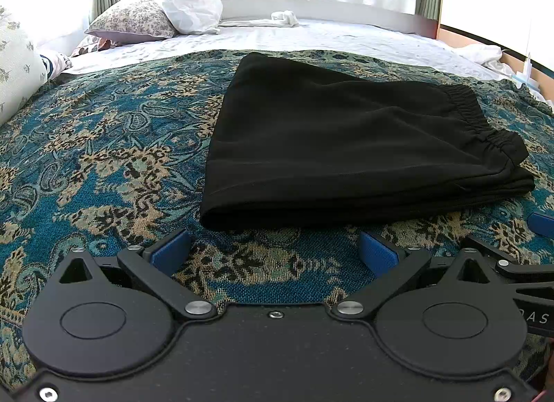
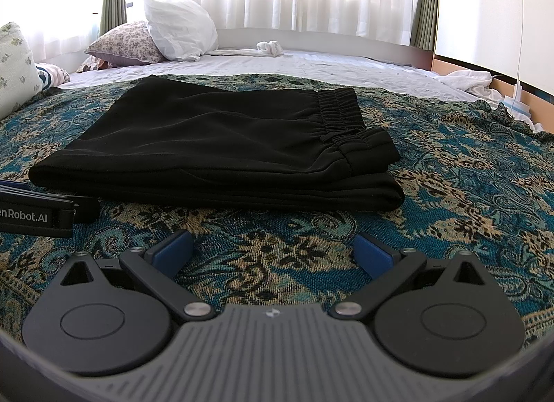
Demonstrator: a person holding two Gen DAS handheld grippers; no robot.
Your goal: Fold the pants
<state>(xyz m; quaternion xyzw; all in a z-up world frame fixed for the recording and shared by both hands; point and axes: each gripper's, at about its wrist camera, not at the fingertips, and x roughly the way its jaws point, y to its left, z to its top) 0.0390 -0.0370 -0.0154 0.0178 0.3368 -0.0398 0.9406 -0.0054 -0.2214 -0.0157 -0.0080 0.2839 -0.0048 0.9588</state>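
Black pants (image 1: pixel 349 146) lie folded into a flat stack on the patterned blue bedspread (image 1: pixel 104 160), their elastic waistband (image 1: pixel 484 125) at the right. My left gripper (image 1: pixel 273 253) rests open just short of the stack's near edge, nothing between its blue pads (image 1: pixel 169 251). In the right wrist view the same pants (image 2: pixel 221 149) lie ahead and slightly left, waistband (image 2: pixel 341 115) on the right. My right gripper (image 2: pixel 273 251) is open and empty over the bedspread (image 2: pixel 450 194), a short way back from the stack. The left gripper's body (image 2: pixel 38 210) shows at that view's left edge.
Pillows (image 1: pixel 155 18) and a white sheet (image 1: pixel 311 38) lie at the far end of the bed under curtained windows. More pillows (image 2: pixel 15 63) line the left side. A crumpled white cloth (image 2: pixel 474 85) lies by the bed's right edge, near a wooden rail.
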